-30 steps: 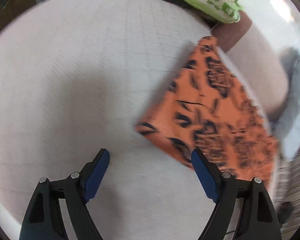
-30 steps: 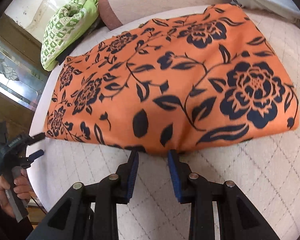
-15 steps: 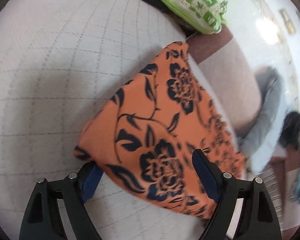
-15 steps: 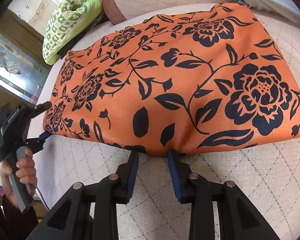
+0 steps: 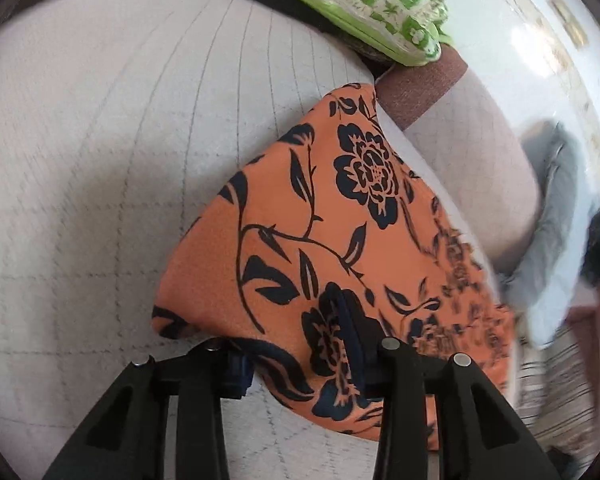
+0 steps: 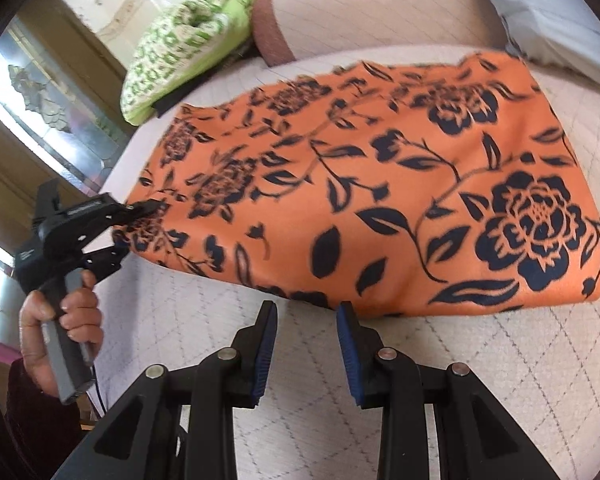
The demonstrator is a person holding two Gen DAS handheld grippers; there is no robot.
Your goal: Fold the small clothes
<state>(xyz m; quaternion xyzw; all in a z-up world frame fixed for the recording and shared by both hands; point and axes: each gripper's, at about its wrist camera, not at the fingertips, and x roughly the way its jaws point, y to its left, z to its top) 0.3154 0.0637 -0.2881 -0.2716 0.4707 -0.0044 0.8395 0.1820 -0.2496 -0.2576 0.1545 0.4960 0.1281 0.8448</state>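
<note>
A: How did the jaws stand?

B: The left gripper (image 5: 300, 344) had just been closing, and its jaws had a corner of the folded orange cloth with the black flower print (image 5: 324, 232) between them. In the left wrist view the cloth bunched over the right-hand pad, so I judged it pinched. The right gripper (image 6: 306, 346) stood partly open at the near edge of the cloth, its blue pads (image 6: 266, 344) just beside the hem; whether they touched it I could not tell

A: And where was the cloth?

B: It lay spread across the pale quilted bed (image 6: 500, 380), near a beige bolster with a brown end (image 6: 340, 12) and a green-and-white patterned cushion (image 6: 180, 52)

A: How would it handle?

B: Soft, light and limp, I judged. It would sag between two holds and slide easily on the quilt, so corners and the doubled hem were the places to take it. Not fragile, though thin layers could slip out of a shallow pinch

A: Any containers?

B: None that I could see, so nothing held anything
</note>
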